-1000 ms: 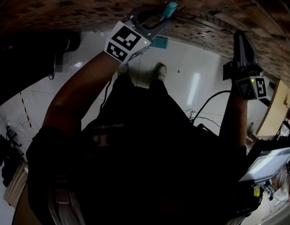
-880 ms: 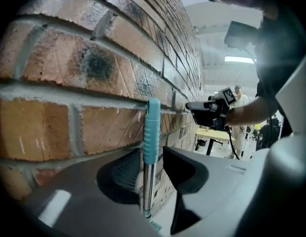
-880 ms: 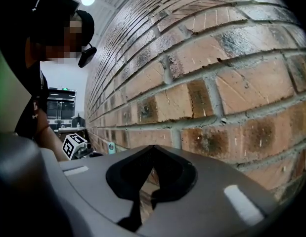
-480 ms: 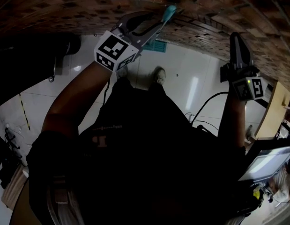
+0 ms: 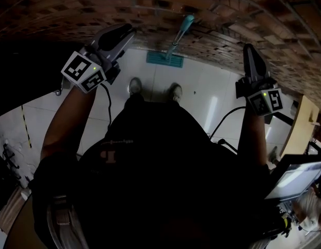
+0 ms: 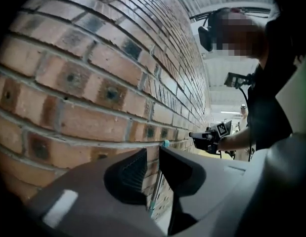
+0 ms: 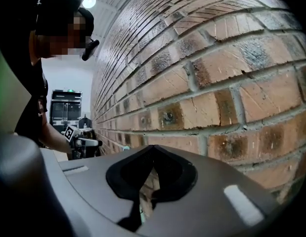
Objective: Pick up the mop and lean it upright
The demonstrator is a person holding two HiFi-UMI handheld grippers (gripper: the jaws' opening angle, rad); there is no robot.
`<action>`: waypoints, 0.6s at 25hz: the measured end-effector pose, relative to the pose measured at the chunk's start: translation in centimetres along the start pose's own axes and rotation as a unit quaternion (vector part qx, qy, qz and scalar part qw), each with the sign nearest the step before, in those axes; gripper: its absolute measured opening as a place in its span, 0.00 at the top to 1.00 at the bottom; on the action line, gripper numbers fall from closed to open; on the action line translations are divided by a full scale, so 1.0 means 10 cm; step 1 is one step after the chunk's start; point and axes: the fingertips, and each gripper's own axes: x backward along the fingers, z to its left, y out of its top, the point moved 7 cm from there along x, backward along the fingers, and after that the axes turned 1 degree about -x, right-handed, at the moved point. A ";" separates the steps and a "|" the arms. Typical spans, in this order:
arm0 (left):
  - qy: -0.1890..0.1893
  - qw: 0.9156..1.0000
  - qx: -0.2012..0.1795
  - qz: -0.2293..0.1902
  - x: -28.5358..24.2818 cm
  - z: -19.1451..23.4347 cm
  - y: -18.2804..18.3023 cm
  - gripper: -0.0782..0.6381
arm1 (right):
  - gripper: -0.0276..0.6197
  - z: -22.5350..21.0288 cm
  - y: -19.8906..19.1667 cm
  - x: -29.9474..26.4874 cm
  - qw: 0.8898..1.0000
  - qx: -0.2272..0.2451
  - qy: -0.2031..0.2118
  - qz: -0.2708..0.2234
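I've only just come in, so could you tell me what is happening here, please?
A person faces a brick wall with a hand-held gripper in each hand. The mop leans upright against the wall, touched by neither. The left hand-held gripper is off to its side, jaws apart and just closing on nothing. The right hand-held gripper is shut and empty.

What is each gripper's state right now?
Left gripper: open, jaws have just been closing, nothing between them.
Right gripper: shut, holding nothing.

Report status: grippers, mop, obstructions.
Left gripper open, jaws just closing, empty. Right gripper shut, empty. Mop leans upright against brick wall, unheld. Nothing in the way.
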 end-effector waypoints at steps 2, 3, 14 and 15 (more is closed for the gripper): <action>0.020 1.000 0.012 -0.008 0.17 0.09 0.04 0.83 | 0.93 0.05 -0.01 0.00 1.000 -0.001 0.003 0.003; 0.030 0.999 0.012 -0.012 0.24 0.13 0.05 0.84 | 0.93 0.07 -0.01 0.00 1.000 -0.001 0.005 0.004; 0.053 0.998 0.031 -0.031 0.46 0.08 0.00 0.87 | 0.94 0.28 -0.16 -0.02 0.999 -0.012 0.031 0.026; 0.051 0.998 0.031 -0.031 0.45 0.07 0.00 0.87 | 0.94 0.28 -0.17 -0.01 0.999 -0.015 0.031 0.026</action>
